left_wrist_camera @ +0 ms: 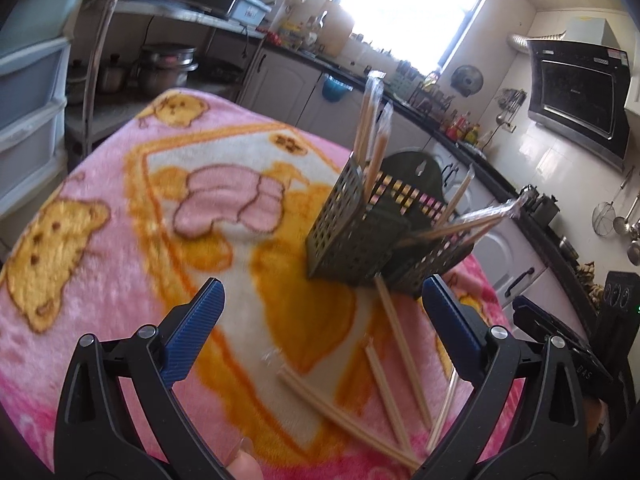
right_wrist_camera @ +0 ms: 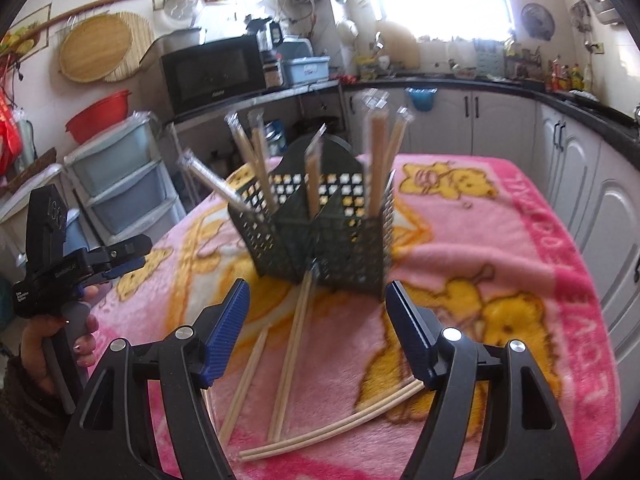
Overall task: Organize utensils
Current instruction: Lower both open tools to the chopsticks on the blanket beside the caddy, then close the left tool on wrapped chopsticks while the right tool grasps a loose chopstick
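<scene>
Several wrapped pairs of wooden chopsticks (right_wrist_camera: 296, 356) lie loose on the pink blanket (right_wrist_camera: 500, 240), just ahead of and partly beneath the right gripper (right_wrist_camera: 318, 332), whose blue-padded jaws stand wide apart with nothing between them. One pair runs from between its fingertips forward to the foot of the dark perforated utensil holder (right_wrist_camera: 320, 236); another lies beside it toward the left finger; a third pair (right_wrist_camera: 332, 428) crosses below, nearer the gripper's body and toward its right finger. The holder stands just beyond the fingertips, with more wrapped chopsticks already upright or leaning in its compartments.

The left gripper (left_wrist_camera: 320, 332) is also spread open and empty. From its view, the loose pairs (left_wrist_camera: 392, 396) lie below and toward its right finger, with the holder (left_wrist_camera: 360, 236) ahead and to the right.

These chopsticks look light, thin and stiff, and the clear plastic sleeves probably make them slick against the ribbed pads. The plush blanket is soft, so a pair may sink into the pile and leave little to get under. A hold across the middle of one pair, both sticks pinched together, seems safest; gripping near an end would likely let the far end droop or swing when lifted. The holder looks light too, and could tip if bumped.
</scene>
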### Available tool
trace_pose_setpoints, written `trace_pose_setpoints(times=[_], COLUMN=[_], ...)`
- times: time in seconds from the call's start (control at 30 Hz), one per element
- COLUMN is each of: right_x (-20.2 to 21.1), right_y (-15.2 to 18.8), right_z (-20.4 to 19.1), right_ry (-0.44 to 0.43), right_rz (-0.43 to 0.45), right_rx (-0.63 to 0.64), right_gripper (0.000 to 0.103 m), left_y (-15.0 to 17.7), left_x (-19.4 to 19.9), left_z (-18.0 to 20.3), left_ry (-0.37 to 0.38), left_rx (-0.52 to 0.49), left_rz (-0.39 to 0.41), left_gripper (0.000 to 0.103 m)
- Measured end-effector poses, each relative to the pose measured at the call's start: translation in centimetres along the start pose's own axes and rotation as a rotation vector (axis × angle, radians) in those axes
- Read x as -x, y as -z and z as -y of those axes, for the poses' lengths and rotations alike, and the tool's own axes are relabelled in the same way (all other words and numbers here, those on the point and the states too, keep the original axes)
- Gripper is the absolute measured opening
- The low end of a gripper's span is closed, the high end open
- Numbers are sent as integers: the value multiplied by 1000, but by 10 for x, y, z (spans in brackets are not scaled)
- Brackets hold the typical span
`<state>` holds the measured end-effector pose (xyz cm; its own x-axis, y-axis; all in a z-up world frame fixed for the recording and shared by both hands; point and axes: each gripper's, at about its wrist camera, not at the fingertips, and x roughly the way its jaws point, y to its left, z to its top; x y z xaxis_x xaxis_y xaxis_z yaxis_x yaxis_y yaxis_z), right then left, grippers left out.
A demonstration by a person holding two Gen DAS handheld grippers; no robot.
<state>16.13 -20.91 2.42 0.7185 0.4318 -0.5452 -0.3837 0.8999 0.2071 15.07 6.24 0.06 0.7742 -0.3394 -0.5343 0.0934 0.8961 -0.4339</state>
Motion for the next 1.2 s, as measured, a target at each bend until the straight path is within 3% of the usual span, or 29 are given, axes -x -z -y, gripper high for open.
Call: trace_pose_setpoints(times=[0.13,0.23,0.5,0.67,0.97,1.1,1.2], right_x=[-14,-25,-62,-89,-131,-148,-159], right_y=[2,3,3,2,-7,-10,-9], right_z=[-7,-13,-21,-22,-26,-29,-29], right_ry=[-26,-40,-32,-13,15,42,67], right_rz=[-40,-68,-149,-198,-256,-291,-316], right_rx=[15,31,76,90,93,90,88], right_gripper=[68,64,53,48,41,38,34], left_y=[11,19,41,47,45,46,46], left_x=[-6,-12,-31,-40,-59,-64,-65], left_z=[-11,-17,-35,-37,-37,-37,-40], left_ry=[-7,-38,-14,19,-1,-22,-25], left_rx=[31,43,126,158,150,121,120], left_rz=[-50,-90,-216,-259,-284,-284,-283], left_gripper=[87,78,47,42,33,18,13])
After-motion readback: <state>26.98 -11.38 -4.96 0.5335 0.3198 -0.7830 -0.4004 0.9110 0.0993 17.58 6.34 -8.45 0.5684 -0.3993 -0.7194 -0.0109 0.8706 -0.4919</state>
